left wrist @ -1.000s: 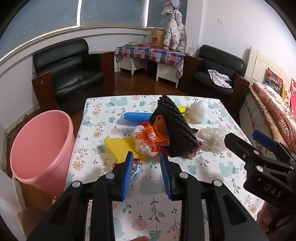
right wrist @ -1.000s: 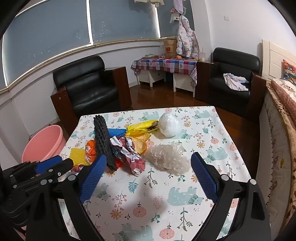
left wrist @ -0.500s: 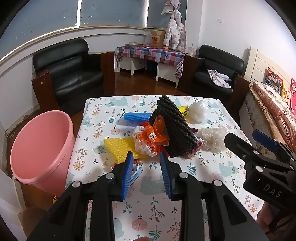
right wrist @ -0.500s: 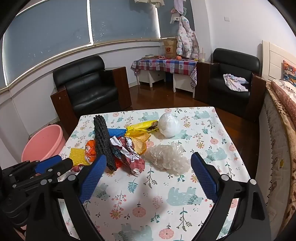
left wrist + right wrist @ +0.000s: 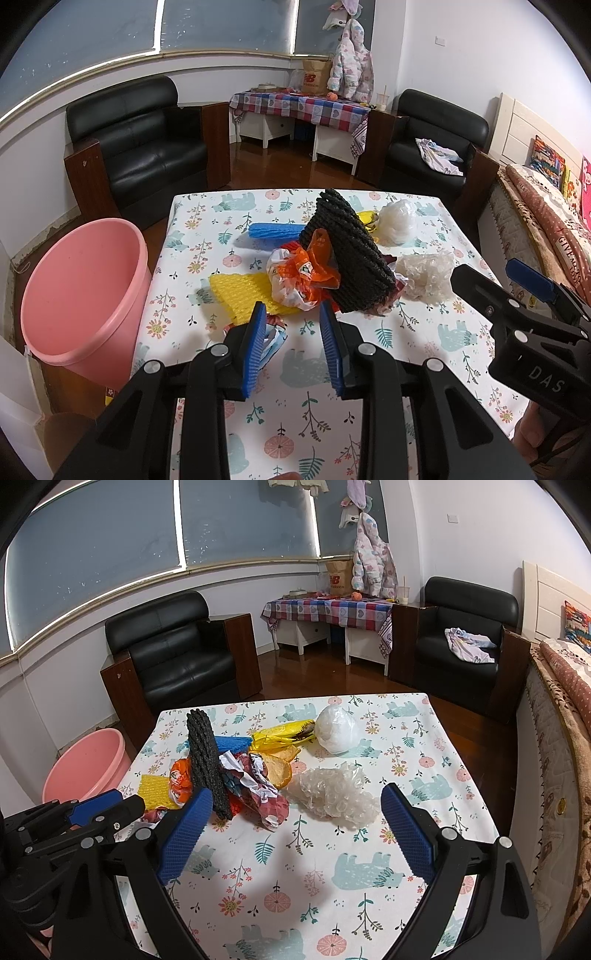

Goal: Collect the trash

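Observation:
A heap of trash lies mid-table on the floral cloth (image 5: 369, 424): a black foam mesh (image 5: 347, 266) standing on edge, an orange and white plastic bag (image 5: 303, 277), yellow foam net (image 5: 243, 291), blue foam net (image 5: 275, 232), bubble wrap (image 5: 332, 792) and a white bag ball (image 5: 338, 729). My left gripper (image 5: 291, 306) hovers open just short of the heap, with nothing between its pads and a small wrapper (image 5: 273, 336) beside its left finger. Wide open and empty, my right gripper (image 5: 295, 790) faces the bubble wrap. A pink bin (image 5: 81, 295) stands on the floor at the table's left.
Two black armchairs (image 5: 147, 155) (image 5: 465, 646) and a side table with a checked cloth (image 5: 303, 107) stand beyond the table. A bed (image 5: 546, 229) runs along the right side. Wooden floor lies between the table and the chairs.

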Demonstrator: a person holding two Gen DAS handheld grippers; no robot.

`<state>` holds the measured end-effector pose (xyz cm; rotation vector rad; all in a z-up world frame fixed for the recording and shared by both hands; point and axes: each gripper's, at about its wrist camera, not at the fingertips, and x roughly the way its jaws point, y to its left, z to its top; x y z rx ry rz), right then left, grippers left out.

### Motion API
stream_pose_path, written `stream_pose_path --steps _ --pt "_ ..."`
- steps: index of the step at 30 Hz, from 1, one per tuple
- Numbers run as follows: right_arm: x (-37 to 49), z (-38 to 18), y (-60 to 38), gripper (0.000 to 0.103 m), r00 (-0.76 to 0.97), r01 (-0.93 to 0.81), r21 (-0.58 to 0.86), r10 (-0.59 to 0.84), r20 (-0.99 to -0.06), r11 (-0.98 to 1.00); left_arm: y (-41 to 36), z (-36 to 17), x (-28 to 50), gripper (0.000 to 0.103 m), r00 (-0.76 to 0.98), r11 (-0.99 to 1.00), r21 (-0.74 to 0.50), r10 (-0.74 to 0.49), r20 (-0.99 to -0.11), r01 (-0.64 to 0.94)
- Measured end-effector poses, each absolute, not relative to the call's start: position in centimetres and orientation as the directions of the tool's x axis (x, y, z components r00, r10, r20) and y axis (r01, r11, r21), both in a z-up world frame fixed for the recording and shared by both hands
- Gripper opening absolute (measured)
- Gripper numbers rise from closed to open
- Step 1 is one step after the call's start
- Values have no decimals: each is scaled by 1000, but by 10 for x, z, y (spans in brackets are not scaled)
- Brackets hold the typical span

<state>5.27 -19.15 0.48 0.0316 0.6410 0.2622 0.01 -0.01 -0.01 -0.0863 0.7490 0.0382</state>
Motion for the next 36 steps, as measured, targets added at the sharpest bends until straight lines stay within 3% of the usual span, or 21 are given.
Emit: stream_pose_path --steps 36 --pt "51 3 -193 93 770 -231 110 251 -586 967 0 0 0 29 731 996 -66 3 -683 -66"
